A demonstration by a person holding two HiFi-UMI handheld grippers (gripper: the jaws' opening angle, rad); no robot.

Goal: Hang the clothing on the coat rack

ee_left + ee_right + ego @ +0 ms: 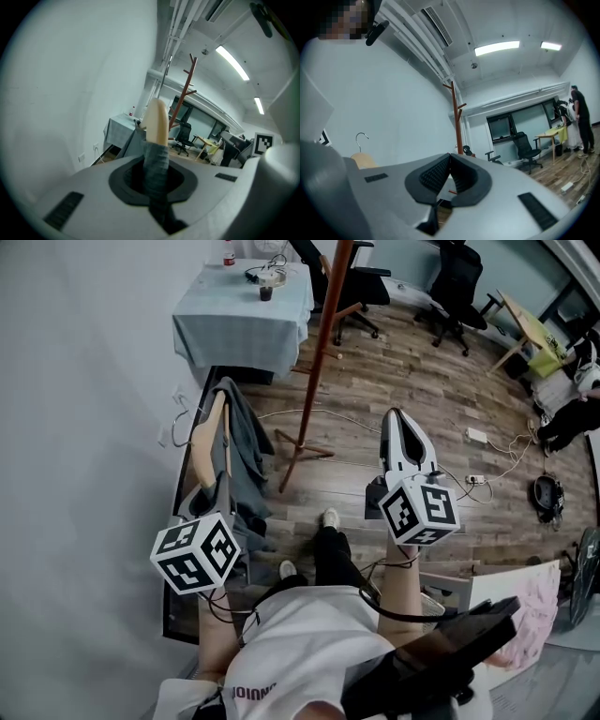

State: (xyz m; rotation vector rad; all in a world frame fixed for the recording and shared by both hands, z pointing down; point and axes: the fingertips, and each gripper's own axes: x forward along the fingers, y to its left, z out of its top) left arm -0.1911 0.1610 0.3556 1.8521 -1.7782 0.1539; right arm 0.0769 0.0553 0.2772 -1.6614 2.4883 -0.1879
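A grey garment (247, 451) hangs on a pale wooden hanger (208, 441) at the left, close to the white wall. My left gripper (221, 486) is shut on the hanger's lower end and the cloth over it; in the left gripper view the hanger (156, 123) and grey fabric (155, 161) rise from between the jaws. The reddish-brown coat rack (322, 343) stands ahead on the wooden floor, its pole and pegs also showing in the gripper views (186, 89) (453, 117). My right gripper (397, 419) is shut and empty, right of the rack's base.
A table with a pale cloth (246, 324) stands behind the rack with a cup and bottle on it. Office chairs (450, 292), cables and a power strip (475, 435) lie on the floor to the right. The white wall (84, 409) runs along the left. A person stands far right (580, 119).
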